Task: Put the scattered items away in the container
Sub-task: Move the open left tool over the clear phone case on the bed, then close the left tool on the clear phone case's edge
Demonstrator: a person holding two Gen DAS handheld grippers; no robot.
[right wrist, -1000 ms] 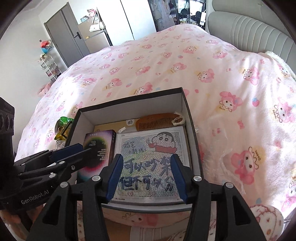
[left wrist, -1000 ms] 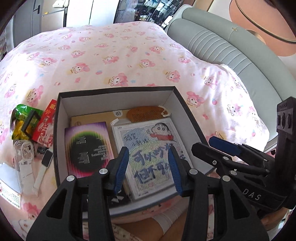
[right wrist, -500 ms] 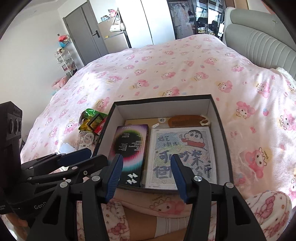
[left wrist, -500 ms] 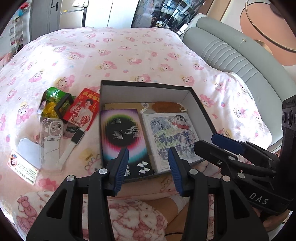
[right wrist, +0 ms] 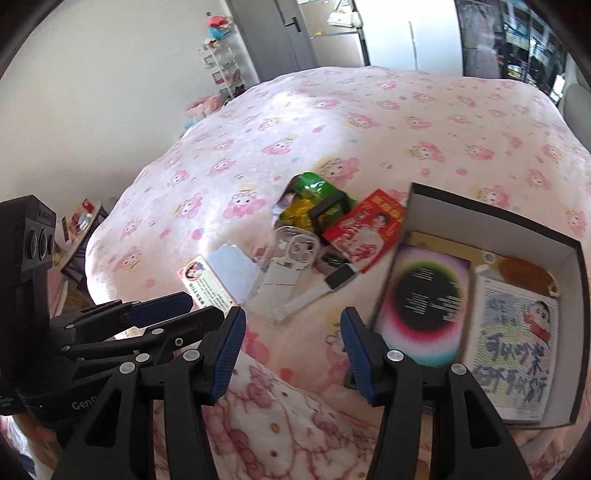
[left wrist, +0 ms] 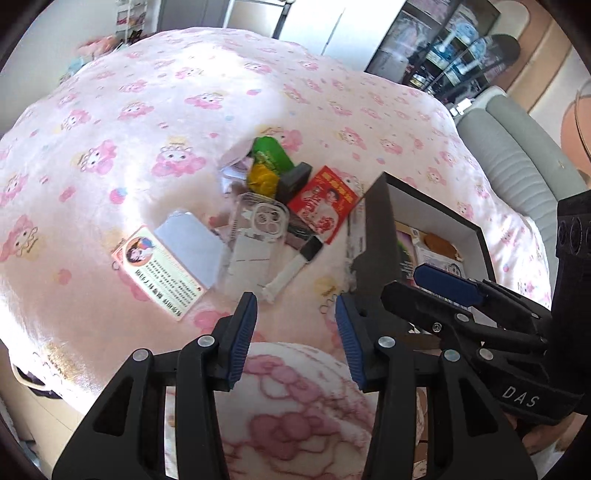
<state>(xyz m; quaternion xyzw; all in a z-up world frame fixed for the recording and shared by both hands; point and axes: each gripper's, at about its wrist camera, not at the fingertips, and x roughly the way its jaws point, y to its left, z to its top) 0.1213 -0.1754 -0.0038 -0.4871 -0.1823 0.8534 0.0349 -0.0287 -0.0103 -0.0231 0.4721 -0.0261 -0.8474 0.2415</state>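
A black box with a white inside (left wrist: 376, 236) (right wrist: 576, 325) sits on the bed and holds a dark album (right wrist: 424, 306), a cartoon sheet (right wrist: 513, 343) and a wooden comb (right wrist: 524, 267). Left of it lies a heap: a red packet (left wrist: 323, 205) (right wrist: 365, 229), a green and yellow snack bag (left wrist: 267, 162) (right wrist: 310, 201), a clear phone case (left wrist: 255, 236) (right wrist: 291, 258), a white marker (left wrist: 295, 266) (right wrist: 317, 291) and a picture card (left wrist: 159, 273) (right wrist: 201, 282). My left gripper (left wrist: 295, 332) is open and empty, just short of the heap. My right gripper (right wrist: 291, 350) is open and empty beside it.
The bed has a pink cartoon-print cover (left wrist: 147, 122). A grey padded headboard (left wrist: 517, 147) runs along the right. A pink-patterned knee (left wrist: 295, 406) lies under both grippers. Grey doors (right wrist: 273, 33) and a small shelf (right wrist: 221, 62) stand at the far wall.
Both grippers have swung left, from over the box to the scattered heap. Both stay open and empty. Nothing on the bed has moved.
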